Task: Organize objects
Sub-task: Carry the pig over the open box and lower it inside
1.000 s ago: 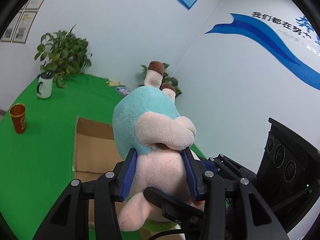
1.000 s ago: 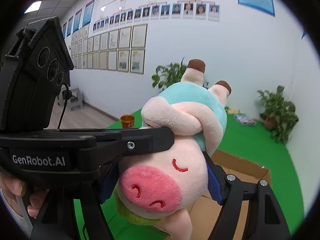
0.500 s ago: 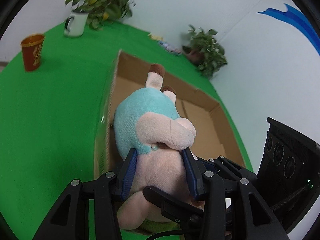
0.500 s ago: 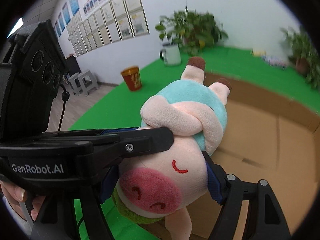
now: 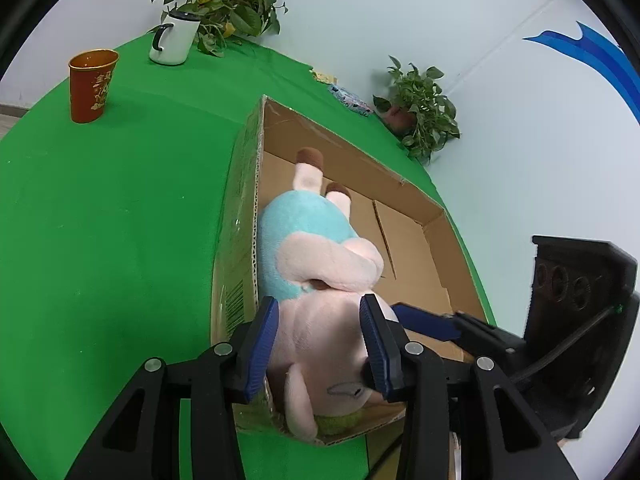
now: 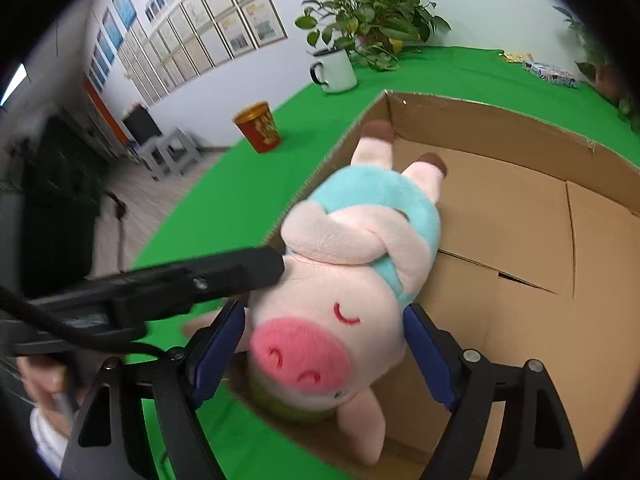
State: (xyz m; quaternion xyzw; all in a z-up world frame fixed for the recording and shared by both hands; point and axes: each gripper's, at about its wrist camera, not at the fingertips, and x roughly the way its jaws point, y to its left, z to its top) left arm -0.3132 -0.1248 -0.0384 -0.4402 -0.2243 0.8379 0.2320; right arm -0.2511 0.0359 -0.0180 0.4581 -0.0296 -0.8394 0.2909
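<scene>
Pig set down in the box

The box [image 5: 434, 236] on green cloth [image 5: 120, 208] holds the pig [image 5: 320, 280]; left claw [image 5: 320, 340] clamps its head, closing. Right claw [image 6: 320, 344] straddles the head, opening, pads apart. Cup [image 5: 93, 85] and mug [image 5: 176, 38] stand clear.

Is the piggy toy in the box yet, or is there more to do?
Nearly done: the pink plush pig in a blue shirt is inside the brown cardboard box. In hand: the left gripper pinches it; the right gripper is opening. Left: the red cup and white mug remain on the green table.
</scene>
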